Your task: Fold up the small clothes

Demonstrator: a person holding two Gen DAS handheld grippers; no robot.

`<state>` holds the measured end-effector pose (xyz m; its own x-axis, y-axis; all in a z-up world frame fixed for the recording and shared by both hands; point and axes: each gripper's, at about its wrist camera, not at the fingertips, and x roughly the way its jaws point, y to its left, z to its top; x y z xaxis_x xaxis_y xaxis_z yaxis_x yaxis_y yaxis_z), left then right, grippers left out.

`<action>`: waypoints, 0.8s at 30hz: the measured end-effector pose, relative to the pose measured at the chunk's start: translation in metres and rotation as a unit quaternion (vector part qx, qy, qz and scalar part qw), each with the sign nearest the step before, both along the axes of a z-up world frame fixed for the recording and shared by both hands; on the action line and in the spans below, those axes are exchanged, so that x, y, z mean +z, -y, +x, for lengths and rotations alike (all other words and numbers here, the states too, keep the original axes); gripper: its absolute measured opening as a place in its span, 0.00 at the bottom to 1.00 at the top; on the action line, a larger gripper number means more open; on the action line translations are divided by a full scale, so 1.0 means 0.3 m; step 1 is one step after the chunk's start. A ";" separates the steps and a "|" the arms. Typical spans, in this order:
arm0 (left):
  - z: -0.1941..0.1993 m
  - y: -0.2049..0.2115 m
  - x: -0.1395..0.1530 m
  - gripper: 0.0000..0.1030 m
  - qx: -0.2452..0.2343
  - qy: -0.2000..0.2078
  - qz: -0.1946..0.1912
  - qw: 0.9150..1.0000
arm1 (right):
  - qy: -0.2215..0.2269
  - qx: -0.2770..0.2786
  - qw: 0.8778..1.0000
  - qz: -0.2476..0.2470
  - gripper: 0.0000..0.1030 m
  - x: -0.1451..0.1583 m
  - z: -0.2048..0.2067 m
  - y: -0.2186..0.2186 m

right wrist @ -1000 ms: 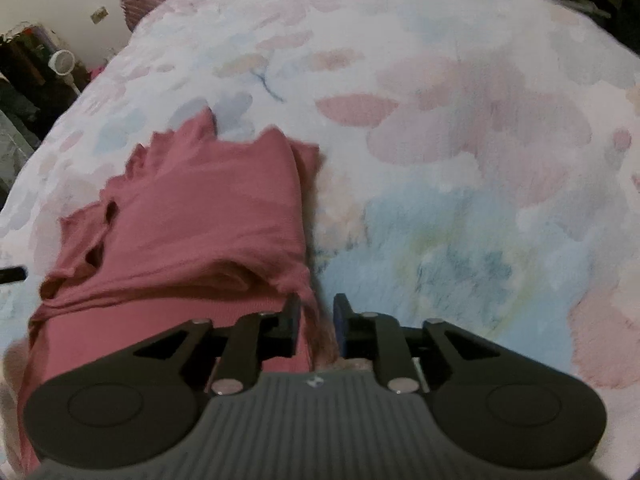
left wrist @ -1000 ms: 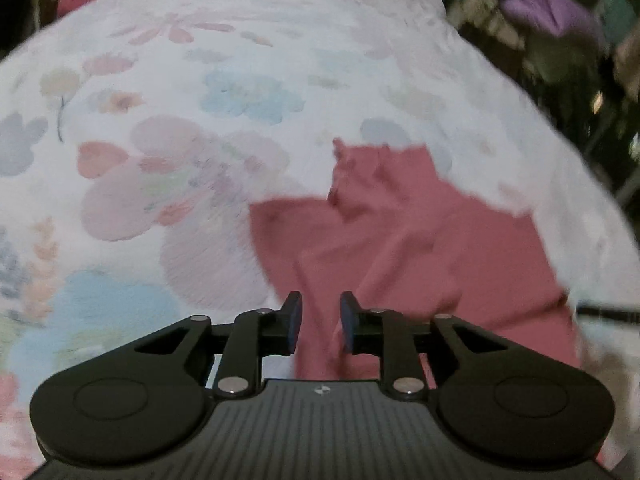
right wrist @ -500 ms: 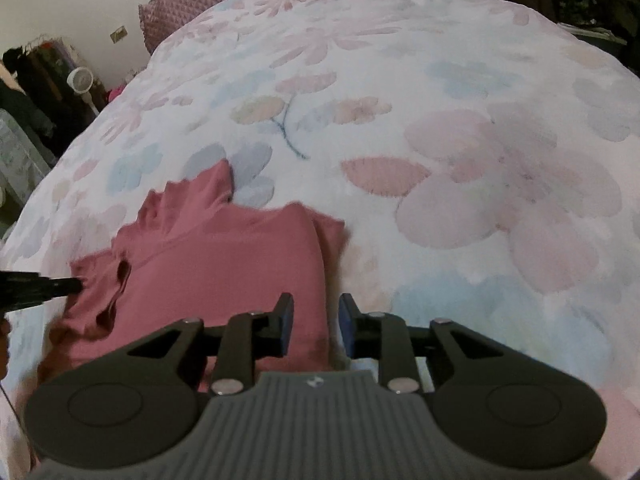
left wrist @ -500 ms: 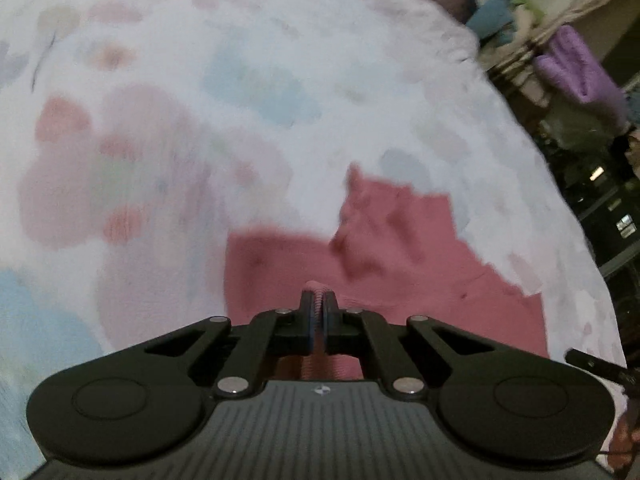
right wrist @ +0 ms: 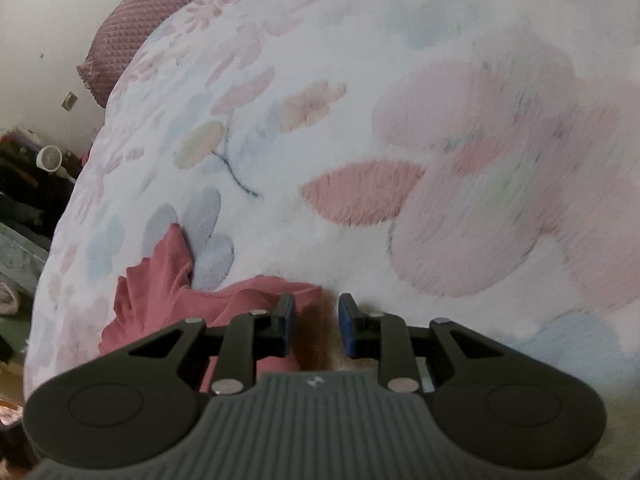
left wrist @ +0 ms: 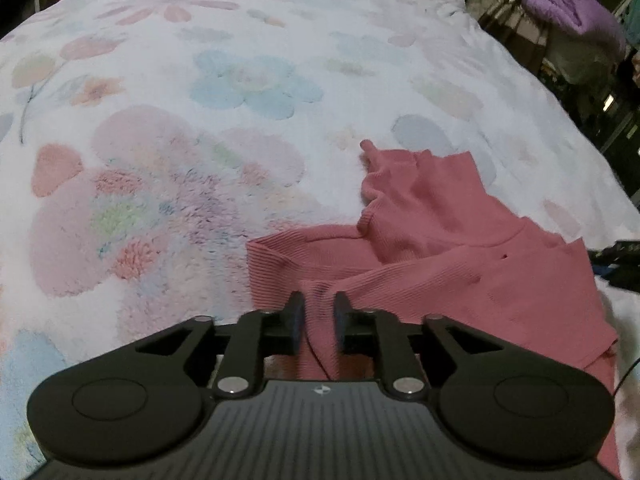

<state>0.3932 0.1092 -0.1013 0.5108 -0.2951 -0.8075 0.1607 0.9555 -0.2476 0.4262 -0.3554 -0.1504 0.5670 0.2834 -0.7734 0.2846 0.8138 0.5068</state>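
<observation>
Now both grippers' fingers [left wrist: 297, 312] [right wrist: 347, 312] stand slightly parted, left opening, right closing, over pink garment [left wrist: 460, 248].

My left tongs [left wrist: 317, 316] are opening over the near edge of the pink ribbed top [left wrist: 460, 248], which lies crumpled on the floral blanket [left wrist: 200, 120].

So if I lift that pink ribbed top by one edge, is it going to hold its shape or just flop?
Probably flop: the pink ribbed top already lies creased and doubled over on the fleece blanket. It looks thin, so likely light. The ribbed knit may stretch and drag on the fuzzy pile rather than slide.
</observation>
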 end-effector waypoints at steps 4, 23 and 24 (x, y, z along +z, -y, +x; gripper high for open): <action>-0.003 0.015 -0.003 0.22 -0.011 -0.004 0.018 1.000 | 0.016 0.011 1.000 -0.020 0.00 0.000 -0.003 -0.011; -0.068 0.018 0.072 0.38 -0.005 0.015 -0.007 1.000 | 0.012 0.044 0.999 0.009 0.12 0.032 -0.138 0.008; -0.075 0.025 0.076 0.38 -0.011 0.015 -0.002 1.000 | 0.004 0.052 0.999 -0.006 0.00 0.019 -0.139 -0.004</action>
<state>0.3708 0.1017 -0.0784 0.5275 -0.3099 -0.7910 0.1888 0.9506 -0.2465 0.3844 -0.3542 -0.1447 0.5414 0.3318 -0.7725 0.1937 0.8449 0.4986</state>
